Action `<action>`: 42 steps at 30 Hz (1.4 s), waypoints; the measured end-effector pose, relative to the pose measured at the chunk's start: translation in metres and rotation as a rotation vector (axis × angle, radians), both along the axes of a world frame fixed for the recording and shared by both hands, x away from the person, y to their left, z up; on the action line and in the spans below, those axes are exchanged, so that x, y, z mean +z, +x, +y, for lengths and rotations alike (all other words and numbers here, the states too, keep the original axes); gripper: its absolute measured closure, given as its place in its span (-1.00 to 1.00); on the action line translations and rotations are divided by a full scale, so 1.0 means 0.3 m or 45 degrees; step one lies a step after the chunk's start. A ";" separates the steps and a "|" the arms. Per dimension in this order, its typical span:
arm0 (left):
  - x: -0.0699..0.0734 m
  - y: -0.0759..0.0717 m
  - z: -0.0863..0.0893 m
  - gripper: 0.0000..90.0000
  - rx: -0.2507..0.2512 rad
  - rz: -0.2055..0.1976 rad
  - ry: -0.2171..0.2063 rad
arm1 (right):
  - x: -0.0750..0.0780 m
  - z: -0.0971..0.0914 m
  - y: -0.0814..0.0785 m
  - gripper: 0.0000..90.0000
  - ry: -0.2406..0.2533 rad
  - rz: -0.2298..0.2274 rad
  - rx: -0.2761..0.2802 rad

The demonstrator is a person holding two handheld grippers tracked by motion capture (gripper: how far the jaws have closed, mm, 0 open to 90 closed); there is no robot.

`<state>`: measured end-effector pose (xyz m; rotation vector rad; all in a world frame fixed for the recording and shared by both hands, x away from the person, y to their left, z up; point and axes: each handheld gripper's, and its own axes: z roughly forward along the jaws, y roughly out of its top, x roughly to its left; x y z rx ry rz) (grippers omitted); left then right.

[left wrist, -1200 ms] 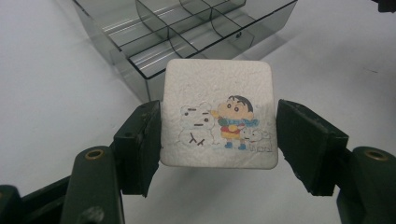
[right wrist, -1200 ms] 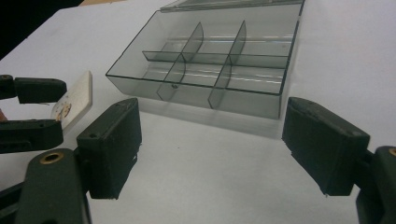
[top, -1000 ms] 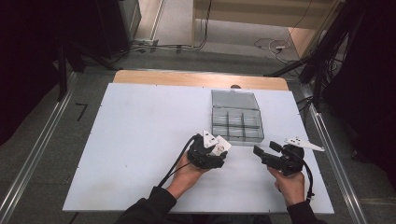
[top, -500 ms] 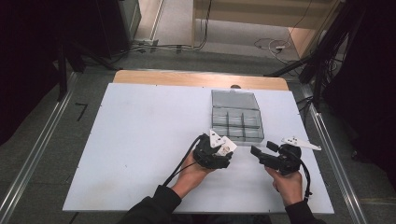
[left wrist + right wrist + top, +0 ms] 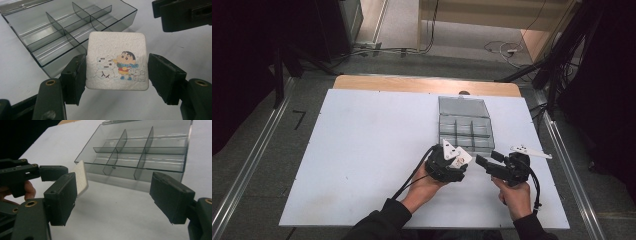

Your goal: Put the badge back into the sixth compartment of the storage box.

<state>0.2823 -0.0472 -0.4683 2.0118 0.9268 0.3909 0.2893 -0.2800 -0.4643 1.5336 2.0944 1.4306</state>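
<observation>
Near the front edge of the white table [image 5: 362, 150], toward its right half, the person's two forearms come up in dark sleeves, each hand wrapped around a black gripper. The left hand [image 5: 424, 182] angles up and to the right, its left gripper [image 5: 116, 75] clenched on a small square white tile [image 5: 117, 61] with rounded corners and a cartoon print of a child beside a snowman; the tile is pinched by its two side edges, its printed face turned to the gripper's camera, held clear of the tabletop. In the high view the same tile [image 5: 458, 156] sits at the gripper's tip, just short of the near edge of the box. The right hand [image 5: 514, 197] stands close to the table's right edge, pointing up and to the left, so the two grippers' tips nearly face each other. The right gripper [image 5: 112, 200] is released, its pads spread wide with nothing between them; past its left pad the tile [image 5: 81, 178] shows edge-on. Beyond both lies a clear grey plastic organizer box [image 5: 464, 131], divided into compartments, its lid [image 5: 463, 106] folded open flat toward the table's far edge.
</observation>
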 end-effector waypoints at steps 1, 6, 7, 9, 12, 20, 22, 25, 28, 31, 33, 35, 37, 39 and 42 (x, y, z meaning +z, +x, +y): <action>0.001 0.000 -0.004 -0.25 0.002 -0.001 -0.013 | 0.000 0.002 0.001 -0.53 0.015 0.014 -0.001; 0.006 -0.005 -0.023 -0.25 -0.010 -0.011 -0.012 | -0.007 0.010 0.011 -0.46 0.077 0.045 0.023; 0.007 -0.007 -0.027 -0.25 -0.009 -0.014 -0.019 | -0.009 0.012 0.014 -0.43 0.087 0.055 0.033; 0.009 -0.010 -0.034 -0.25 -0.012 -0.021 -0.024 | -0.012 0.016 0.019 -0.36 0.109 0.076 0.055; 0.011 -0.013 -0.042 -0.25 -0.018 -0.023 -0.021 | -0.019 0.016 0.029 -0.24 0.185 0.117 0.090; 0.015 -0.017 -0.049 -0.25 -0.024 -0.032 -0.030 | -0.056 0.011 0.063 0.07 0.403 0.268 0.170; 0.015 -0.018 -0.050 -0.25 -0.026 -0.034 -0.035 | -0.061 0.014 0.066 0.19 0.415 0.281 0.182; 0.017 -0.021 -0.052 -0.25 -0.031 -0.038 -0.046 | -0.064 0.015 0.070 0.44 0.445 0.302 0.199; 0.014 -0.022 -0.056 -0.25 -0.039 -0.039 -0.041 | -0.065 0.012 0.071 0.74 0.491 0.322 0.212; 0.013 -0.022 -0.055 -0.28 -0.038 -0.039 -0.050 | -0.062 0.009 0.069 0.81 0.505 0.314 0.209; 0.016 -0.022 -0.050 -0.47 -0.047 -0.026 -0.042 | -0.061 0.004 0.068 0.82 0.495 0.306 0.193; 0.019 -0.027 -0.040 -0.56 -0.050 -0.020 -0.041 | -0.060 -0.002 0.070 0.82 0.492 0.295 0.180; 0.020 -0.029 -0.030 -0.60 -0.055 -0.005 -0.037 | -0.060 -0.009 0.073 0.82 0.491 0.291 0.172; 0.021 -0.034 -0.013 -0.62 -0.051 -0.001 -0.047 | -0.060 -0.014 0.075 0.82 0.488 0.286 0.164; 0.018 -0.035 0.021 -0.62 -0.034 0.023 -0.055 | -0.057 -0.020 0.078 0.81 0.478 0.272 0.157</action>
